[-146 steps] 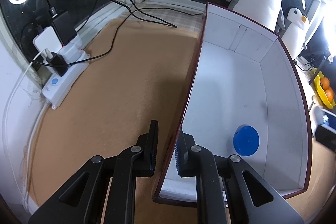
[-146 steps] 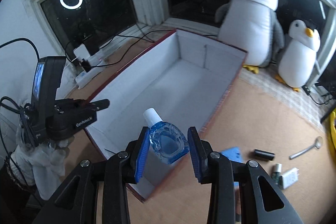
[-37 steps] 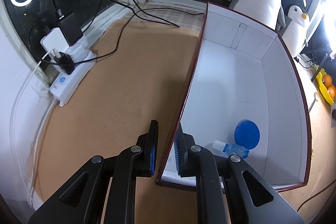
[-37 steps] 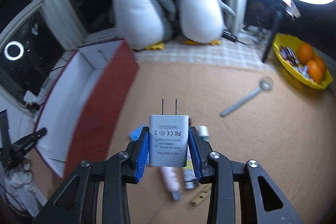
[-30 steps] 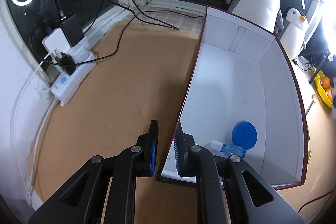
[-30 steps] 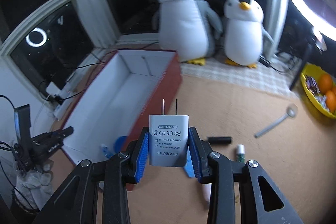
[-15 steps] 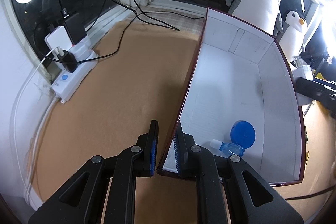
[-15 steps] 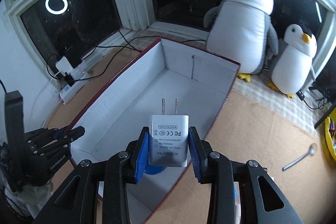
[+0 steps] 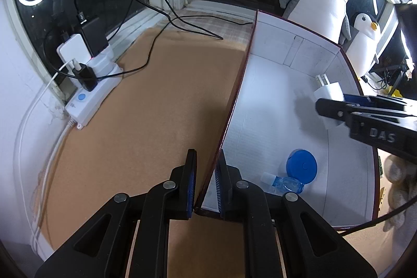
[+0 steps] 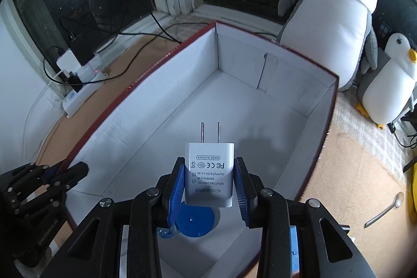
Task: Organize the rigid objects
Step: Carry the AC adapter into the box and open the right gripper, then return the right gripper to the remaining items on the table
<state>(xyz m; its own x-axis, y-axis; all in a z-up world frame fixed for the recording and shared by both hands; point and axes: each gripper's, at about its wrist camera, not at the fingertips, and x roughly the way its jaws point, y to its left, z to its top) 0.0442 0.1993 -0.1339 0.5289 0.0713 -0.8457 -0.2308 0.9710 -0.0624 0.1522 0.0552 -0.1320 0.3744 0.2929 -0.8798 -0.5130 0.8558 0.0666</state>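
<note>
A white-lined box (image 9: pixel 273 100) with dark red outer walls stands on the brown desk. My left gripper (image 9: pixel 205 184) is shut on the box's left wall near its front corner. My right gripper (image 10: pixel 209 181) is shut on a white AC adapter (image 10: pixel 209 173), prongs pointing forward, held over the box interior (image 10: pixel 221 108); it also shows in the left wrist view (image 9: pixel 329 93). Inside the box lie a blue round lid (image 9: pixel 301 166) and a small clear blue bottle (image 9: pixel 285 181).
A white power strip (image 9: pixel 88 93) with chargers and black cables lies at the window on the left. Two penguin plush toys (image 10: pixel 336 14) stand behind the box. A spoon (image 10: pixel 385 210) lies on the desk to the right.
My right gripper carried the adapter from the desk at the right to above the box and lower into it. My left gripper kept its hold on the wall.
</note>
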